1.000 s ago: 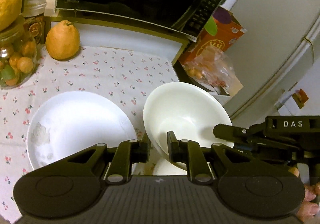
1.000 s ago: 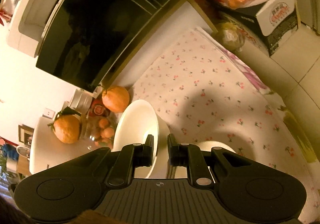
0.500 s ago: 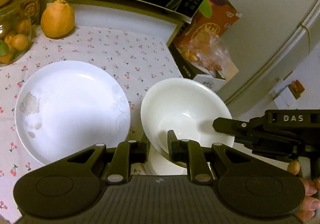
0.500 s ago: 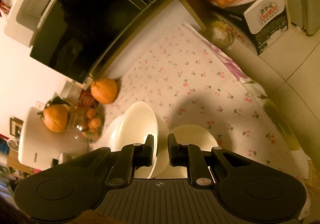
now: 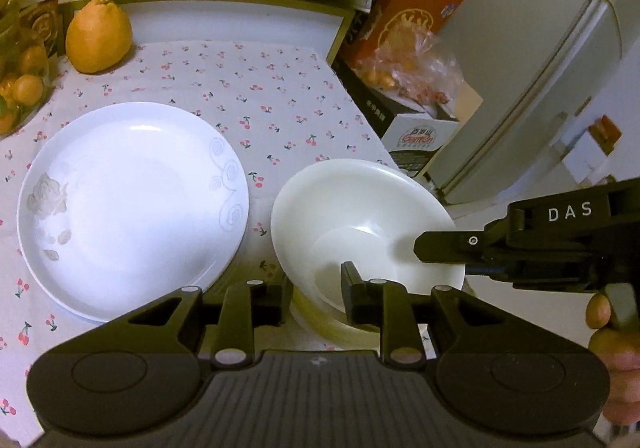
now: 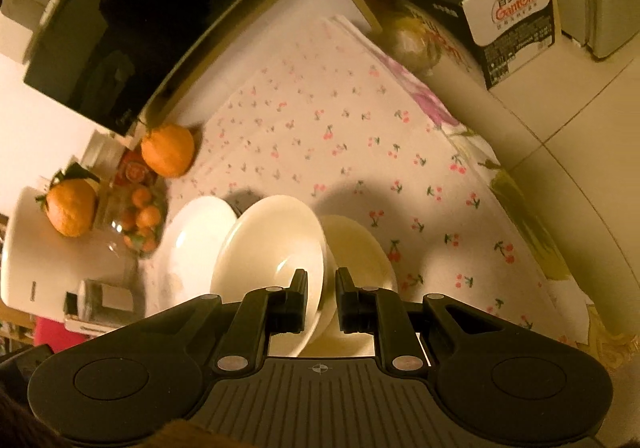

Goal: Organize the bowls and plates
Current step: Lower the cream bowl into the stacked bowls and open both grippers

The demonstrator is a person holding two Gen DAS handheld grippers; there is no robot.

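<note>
Item: white glazed ceramic bowl point(image 5: 368, 232), tilted, its rim held from two sides above a second cream-white bowl point(image 6: 360, 248) that sits on the cherry-print tablecloth point(image 5: 256, 95).

Location: just right of the wide white plate with a grey floral rim pattern point(image 5: 128, 203), not touching it; all places below are given from that plate.

Left gripper point(image 5: 316, 292): jaws opening, near rim of the tilted bowl between them, the pads no longer pressing on it.

Right gripper point(image 6: 320, 302): jaws nearly closed, pinching the bowl's far-right rim.

Step in hand, as judged: nesting the tilted bowl into the lower bowl right of the plate.

Next move calls for: levelling the bowl so it seats squarely, then easing the right pinch off gently, since one grip now carries it.
</note>
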